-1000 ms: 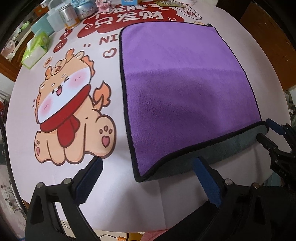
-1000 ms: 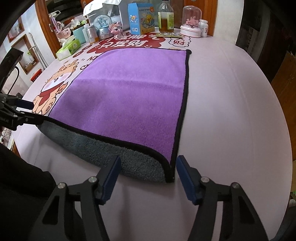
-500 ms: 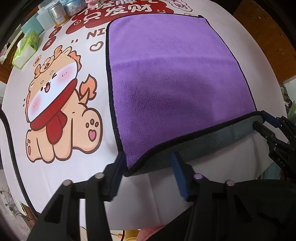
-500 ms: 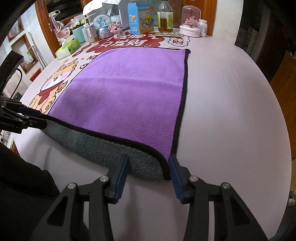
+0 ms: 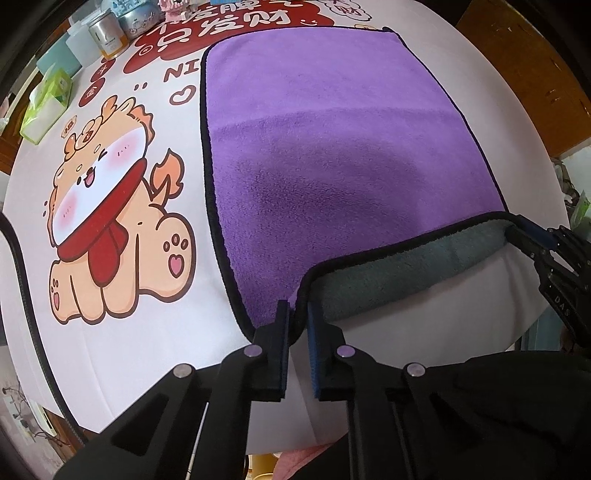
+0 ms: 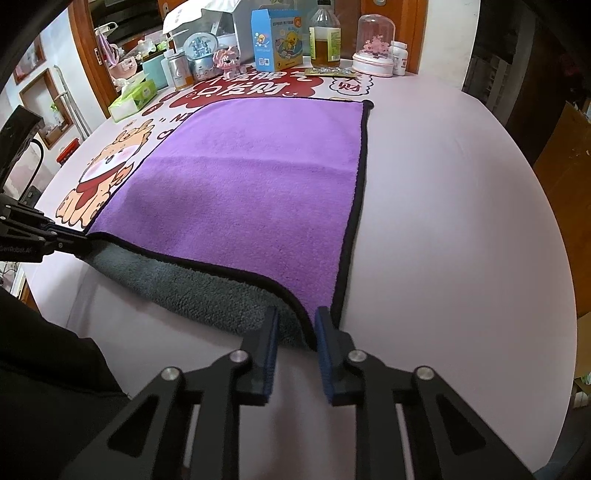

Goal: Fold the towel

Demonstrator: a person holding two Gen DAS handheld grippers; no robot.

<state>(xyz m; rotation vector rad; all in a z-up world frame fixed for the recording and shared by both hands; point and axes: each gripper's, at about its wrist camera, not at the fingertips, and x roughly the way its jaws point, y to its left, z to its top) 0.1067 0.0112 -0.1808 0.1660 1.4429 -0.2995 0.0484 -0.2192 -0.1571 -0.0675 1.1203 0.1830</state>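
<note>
On the white cartoon-printed tablecloth (image 5: 110,332) lies your purple microfibre towel with grey underside (image 5: 332,147) — left gripper (image 5: 297,325) pinching its near-left corner, right gripper (image 6: 295,328) pinching the near-right corner.

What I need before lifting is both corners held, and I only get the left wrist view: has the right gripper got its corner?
Observer: The right gripper has its jaws on either side of the near right corner of the towel. A gap shows, so I cannot tell if it pinches.
Operator: Anything beyond the far edge?
Observer: A blue carton, a bottle and a glass dome stand behind it, apart from the towel.
Operator: How does my left one look from there?
Observer: The left gripper meets the near left corner, with grey underside showing beneath the hem.
</note>
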